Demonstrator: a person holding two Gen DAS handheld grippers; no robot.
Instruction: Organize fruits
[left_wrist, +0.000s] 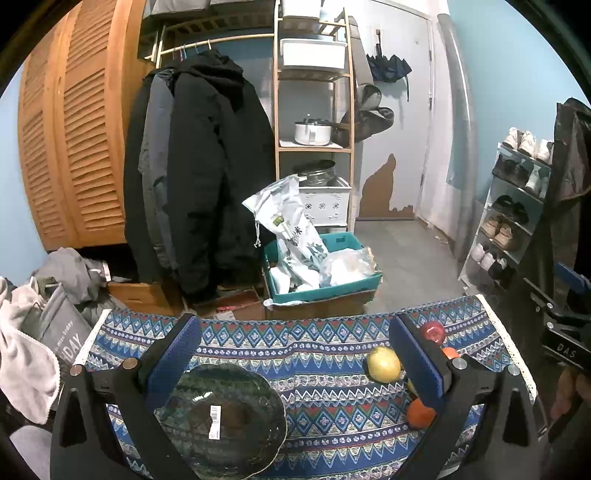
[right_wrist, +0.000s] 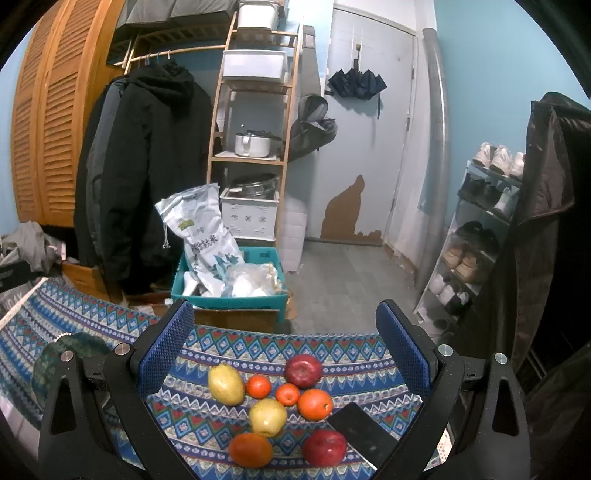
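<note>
While all 8 fruits sit loose on the patterned worktop and the glass plate is bare, both the left gripper and right gripper hang wide and unladen, so no fruit seems moved yet; next comes closing on 1.

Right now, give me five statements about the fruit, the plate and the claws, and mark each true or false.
1. The glass plate already holds fruit. False: it is empty apart from a barcode sticker.
2. Both the left claw and the right claw are open and hold nothing. True.
3. Two red apples lie on the cloth, the far one and the near one. True.
4. The black phone lies left of the fruit. False: it lies to the right, beside the near red apple.
5. All the fruit is orange. False: there are also two yellow fruits and red apples.
</note>
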